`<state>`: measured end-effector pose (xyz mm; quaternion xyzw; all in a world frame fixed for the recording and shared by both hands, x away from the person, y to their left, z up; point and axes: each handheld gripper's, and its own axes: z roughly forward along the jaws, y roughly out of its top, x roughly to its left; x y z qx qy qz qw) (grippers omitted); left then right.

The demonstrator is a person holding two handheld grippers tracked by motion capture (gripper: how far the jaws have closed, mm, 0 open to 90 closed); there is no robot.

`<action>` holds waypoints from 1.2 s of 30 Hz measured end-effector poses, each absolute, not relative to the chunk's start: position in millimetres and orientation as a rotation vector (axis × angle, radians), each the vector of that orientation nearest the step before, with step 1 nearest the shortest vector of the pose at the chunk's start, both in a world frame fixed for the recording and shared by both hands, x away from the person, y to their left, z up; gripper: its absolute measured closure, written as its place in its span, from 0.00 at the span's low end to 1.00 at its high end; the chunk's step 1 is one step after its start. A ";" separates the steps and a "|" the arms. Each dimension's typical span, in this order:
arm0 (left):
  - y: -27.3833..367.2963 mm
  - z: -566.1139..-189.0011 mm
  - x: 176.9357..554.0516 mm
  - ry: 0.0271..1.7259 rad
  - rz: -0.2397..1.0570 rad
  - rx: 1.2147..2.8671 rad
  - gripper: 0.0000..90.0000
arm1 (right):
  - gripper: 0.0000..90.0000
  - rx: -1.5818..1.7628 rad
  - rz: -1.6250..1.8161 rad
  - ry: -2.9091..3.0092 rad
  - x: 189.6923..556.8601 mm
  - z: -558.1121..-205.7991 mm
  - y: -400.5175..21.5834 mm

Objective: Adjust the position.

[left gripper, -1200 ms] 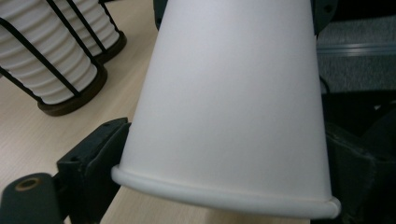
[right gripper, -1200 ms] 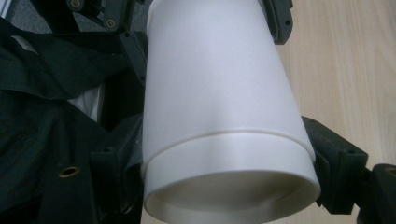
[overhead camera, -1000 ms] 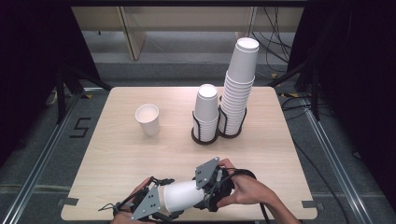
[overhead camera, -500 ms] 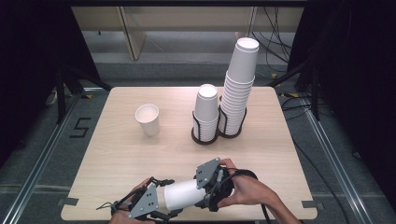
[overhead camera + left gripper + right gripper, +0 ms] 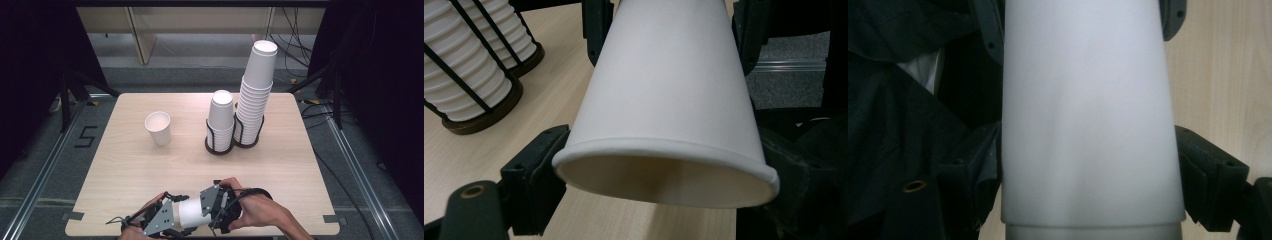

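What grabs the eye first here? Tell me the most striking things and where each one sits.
A white paper cup lies sideways at the table's near edge, clamped between the left gripper and the right gripper. At the far right of the table, a tall stack of cups towers in a black wire holder beside a shorter stack. One lone cup stands upright, left of the stacks.

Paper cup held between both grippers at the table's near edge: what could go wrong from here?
Both the left gripper and the right gripper clamp the paper cup, whose thin wall could crush or dent. In the right gripper view a second rim shows at the bottom, so nested cups may stick together. A dropped cup might roll off the table.
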<state>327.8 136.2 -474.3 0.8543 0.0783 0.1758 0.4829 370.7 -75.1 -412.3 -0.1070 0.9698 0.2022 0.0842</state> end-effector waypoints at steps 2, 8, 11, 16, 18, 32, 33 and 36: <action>135.1 -475.5 327.0 0.186 0.431 2.083 0.17 | 0.28 -0.272 0.569 2.902 367.9 -413.2 -75.0; 134.4 -477.2 327.2 0.203 0.432 2.059 0.14 | 0.28 -0.354 0.560 2.873 370.6 -417.0 -73.1; 136.5 -478.5 328.4 0.239 0.420 1.992 0.10 | 0.27 -0.339 0.595 2.879 372.9 -416.3 -76.6; 141.5 -475.8 330.6 0.297 0.370 1.851 0.09 | 0.27 -0.271 0.741 2.898 379.8 -410.7 -91.8; 144.9 -474.6 332.8 0.326 0.333 1.813 0.10 | 0.27 -0.300 0.811 2.888 384.6 -409.2 -96.2; 154.4 -472.2 339.5 0.436 0.243 1.689 0.11 | 0.27 -0.245 1.072 2.855 401.9 -401.1 -119.9; 153.8 -472.3 339.4 0.440 0.241 1.687 0.09 | 0.27 -0.243 1.083 2.849 402.0 -400.9 -119.7; 151.6 -472.3 338.9 0.441 0.233 1.679 0.05 | 0.27 -0.264 1.109 2.851 401.9 -401.5 -117.6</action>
